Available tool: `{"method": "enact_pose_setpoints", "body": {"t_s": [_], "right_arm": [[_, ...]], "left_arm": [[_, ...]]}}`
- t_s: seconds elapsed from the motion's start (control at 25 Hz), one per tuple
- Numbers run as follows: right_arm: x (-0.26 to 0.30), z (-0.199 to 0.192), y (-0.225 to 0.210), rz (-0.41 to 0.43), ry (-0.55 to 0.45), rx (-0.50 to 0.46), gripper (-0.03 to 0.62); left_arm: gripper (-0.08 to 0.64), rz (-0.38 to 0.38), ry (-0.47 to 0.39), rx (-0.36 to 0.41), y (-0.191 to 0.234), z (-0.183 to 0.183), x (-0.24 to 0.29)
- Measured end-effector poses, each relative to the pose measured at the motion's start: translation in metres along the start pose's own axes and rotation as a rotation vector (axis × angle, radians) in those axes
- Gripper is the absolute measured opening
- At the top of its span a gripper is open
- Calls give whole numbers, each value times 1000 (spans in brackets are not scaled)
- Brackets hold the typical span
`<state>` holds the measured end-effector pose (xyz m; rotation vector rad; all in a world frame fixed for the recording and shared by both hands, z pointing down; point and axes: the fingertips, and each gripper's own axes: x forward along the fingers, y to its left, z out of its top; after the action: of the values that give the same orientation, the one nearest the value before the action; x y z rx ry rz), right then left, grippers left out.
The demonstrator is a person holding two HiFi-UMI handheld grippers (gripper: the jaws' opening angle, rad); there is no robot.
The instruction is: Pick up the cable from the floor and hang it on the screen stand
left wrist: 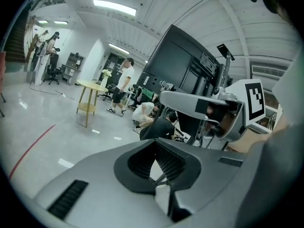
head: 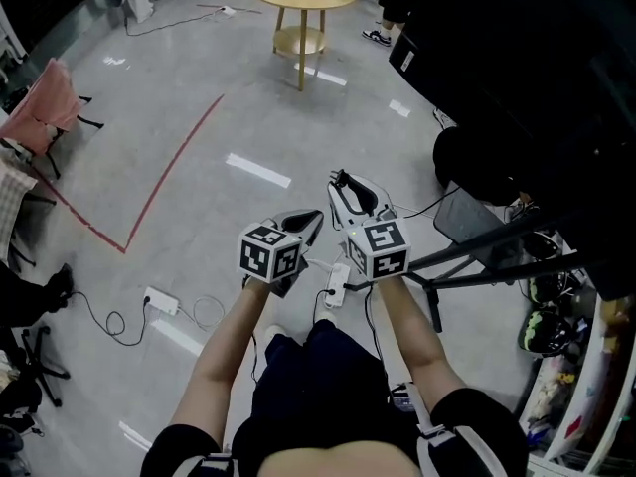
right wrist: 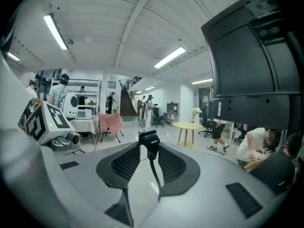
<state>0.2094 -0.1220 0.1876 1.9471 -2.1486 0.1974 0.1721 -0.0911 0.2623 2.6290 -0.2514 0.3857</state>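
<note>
Your right gripper [right wrist: 148, 145] clamps the thin black cable [right wrist: 152, 166] by its plug at the jaw tips; the cord hangs between the pads. Your left gripper [left wrist: 155, 145], just beside it, has its jaw tips together. Both are held above the grey floor [head: 199, 167], near the black metal screen stand [head: 477, 256].

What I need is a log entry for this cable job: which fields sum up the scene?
Right gripper: shut on the black cable at its plug
Left gripper: tips together, nothing clearly between
Screen stand: black legs on floor at right
Floor: white power strip, red tape line
Stage: cable held up, not yet hung
</note>
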Motion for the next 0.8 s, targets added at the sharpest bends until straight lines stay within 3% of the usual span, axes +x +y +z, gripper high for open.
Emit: {"method": "enact_pose_setpoints", "body": {"t_s": [0.48, 0.8], "right_arm": [[-62, 35, -86, -63, -73, 33, 135], [-90, 52, -137, -92, -87, 1, 135]], "left_arm": [[8, -105, 16, 153, -76, 51, 61], [8, -187, 26, 198, -121, 72, 105]]}}
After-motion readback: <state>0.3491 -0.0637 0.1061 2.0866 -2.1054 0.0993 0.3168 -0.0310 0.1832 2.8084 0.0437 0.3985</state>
